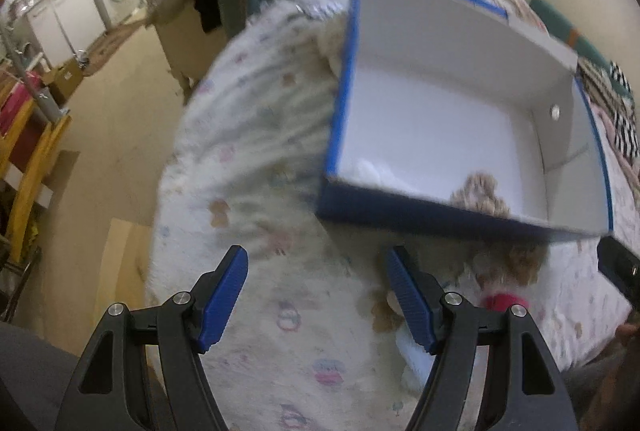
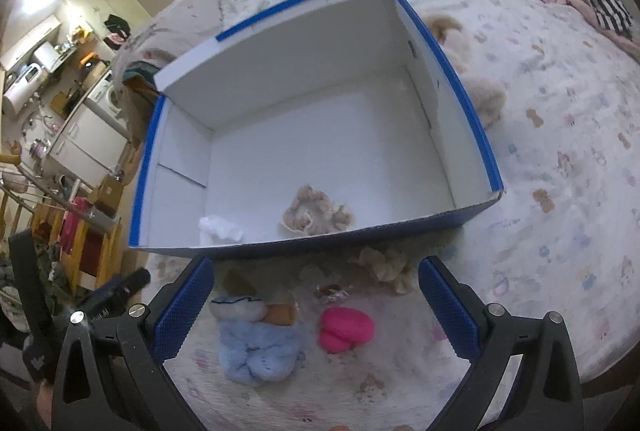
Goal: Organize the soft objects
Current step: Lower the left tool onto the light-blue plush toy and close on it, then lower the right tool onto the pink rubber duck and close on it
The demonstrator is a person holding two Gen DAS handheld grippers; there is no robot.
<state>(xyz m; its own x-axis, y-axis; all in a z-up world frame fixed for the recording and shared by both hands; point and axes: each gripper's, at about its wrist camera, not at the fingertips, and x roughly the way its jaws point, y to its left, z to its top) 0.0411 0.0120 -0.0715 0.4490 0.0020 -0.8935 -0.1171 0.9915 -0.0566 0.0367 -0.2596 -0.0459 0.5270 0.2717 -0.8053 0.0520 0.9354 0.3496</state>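
From the left wrist view, the left gripper [image 1: 316, 295] hangs over the patterned bedspread [image 1: 256, 159] with its fingers [image 1: 224, 295] spread apart and nothing between them. The blue box [image 1: 436, 219] sits ahead and to the right on the bed, with a tan curly toy [image 1: 480, 195] and something white [image 1: 372, 169] already inside near its front wall. The picture is smeared, and the pink toy [image 1: 502, 301] only peeks out behind the right-hand finger. I'd worry that this gripper comes down on bare bedspread and pinches the cloth, since no toy lies squarely in its gap.

From the right wrist view, the right gripper [image 2: 316, 307] is also wide open and empty, and between its fingers lie the light blue plush toy [image 2: 260, 347] and the pink toy, close together on the bed. A cream ruffled piece [image 2: 386, 265] rests just before the box's front wall [image 2: 320, 245], and another beige plush [image 2: 486, 97] lies beside the box's right side. The risk here seems to be closing on both toys at once, or catching only loose fur so one drops short of the box. The left gripper [image 2: 120, 291] is near at the left edge; the two could bump.
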